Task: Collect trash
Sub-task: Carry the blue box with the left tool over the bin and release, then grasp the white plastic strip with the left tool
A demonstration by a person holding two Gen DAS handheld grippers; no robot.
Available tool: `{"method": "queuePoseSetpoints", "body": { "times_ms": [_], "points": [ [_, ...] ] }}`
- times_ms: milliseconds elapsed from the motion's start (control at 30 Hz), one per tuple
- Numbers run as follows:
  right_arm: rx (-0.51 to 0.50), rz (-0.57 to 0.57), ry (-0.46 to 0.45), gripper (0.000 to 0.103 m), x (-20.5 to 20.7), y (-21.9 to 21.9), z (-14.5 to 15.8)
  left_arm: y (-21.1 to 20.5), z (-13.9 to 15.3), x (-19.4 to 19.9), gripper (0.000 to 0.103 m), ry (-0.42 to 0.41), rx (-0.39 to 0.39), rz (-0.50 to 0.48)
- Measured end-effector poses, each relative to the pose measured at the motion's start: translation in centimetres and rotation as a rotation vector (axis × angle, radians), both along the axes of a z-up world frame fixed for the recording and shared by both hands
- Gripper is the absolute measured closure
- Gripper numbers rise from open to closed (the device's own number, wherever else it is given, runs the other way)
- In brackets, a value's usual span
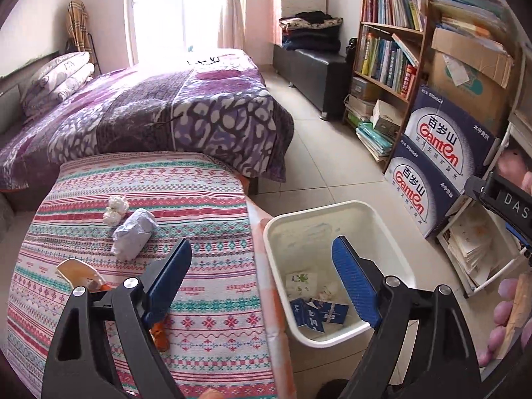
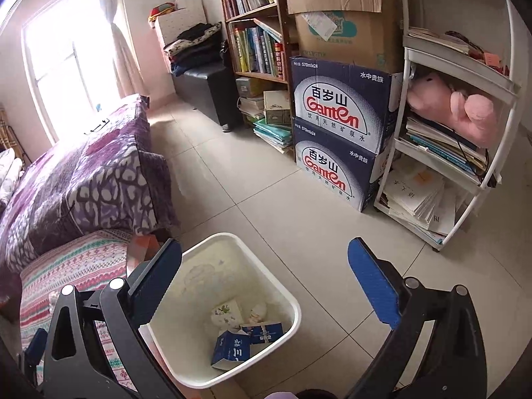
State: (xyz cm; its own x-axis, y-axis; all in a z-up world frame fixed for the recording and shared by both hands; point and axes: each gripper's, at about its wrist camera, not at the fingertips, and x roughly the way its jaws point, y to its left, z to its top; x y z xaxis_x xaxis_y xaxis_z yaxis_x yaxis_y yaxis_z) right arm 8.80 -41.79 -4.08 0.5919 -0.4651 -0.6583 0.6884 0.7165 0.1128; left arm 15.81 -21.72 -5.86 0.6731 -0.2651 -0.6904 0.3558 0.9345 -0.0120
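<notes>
White trash bin point(image 1: 395, 232) stood on the floor against the patterned surface's point(image 1: 206, 319) right edge, blue cartons point(image 2: 247, 340) inside. Crumpled paper point(image 1: 133, 232) and tissue wad point(image 1: 115, 209) lay mid-surface. Left tongs point(image 1: 262, 267) and right tongs point(image 2: 266, 266) both gaped empty.

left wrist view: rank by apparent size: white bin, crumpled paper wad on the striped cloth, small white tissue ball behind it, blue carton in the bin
1. white bin
2. crumpled paper wad
3. blue carton, close to the wad; unsure, partly hidden
4. tissue ball
</notes>
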Motion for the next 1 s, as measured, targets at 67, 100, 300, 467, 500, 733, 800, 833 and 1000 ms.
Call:
{"method": "queuePoseSetpoints", "body": {
  "times_ms": [67,100,300,467,500,733,800,833,1000],
  "points": [
    [-0.016,0.030,0.007,0.007,0.3,1.4,-0.1,1.2,-0.2,-0.1,0.019,-0.010,0.024,0.021],
    [-0.027,0.049,0.010,0.007,0.5,2.1,-0.1,1.8,-0.4,-0.2,0.019,-0.010,0.036,0.029],
    [-0.074,0.180,0.047,0.007,1.4,6.6,-0.8,6.0,-1.4,-0.3,0.019,0.016,0.098,0.083],
    [-0.093,0.287,0.112,0.007,2.3,10.0,-1.8,10.6,-1.4,-0.6,0.019,0.042,0.141,0.121],
    [-0.093,0.303,0.123,0.007,2.4,10.5,-2.0,11.5,-1.4,-0.7,0.019,0.051,0.147,0.128],
    [-0.122,0.404,0.182,0.007,2.8,14.5,-3.3,18.3,-2.5,-0.8,0.019,0.163,0.129,0.192],
    [-0.131,0.445,0.194,0.007,2.7,16.0,-3.6,19.9,-3.0,-1.0,0.019,0.191,0.140,0.199],
    [-0.139,0.465,0.201,0.007,2.7,16.7,-3.7,20.5,-3.2,-1.0,0.019,0.210,0.144,0.196],
    [-0.159,0.562,0.249,0.007,2.7,20.3,-4.8,23.8,-5.2,-1.8,0.019,0.318,0.199,0.173]
  ]
}}
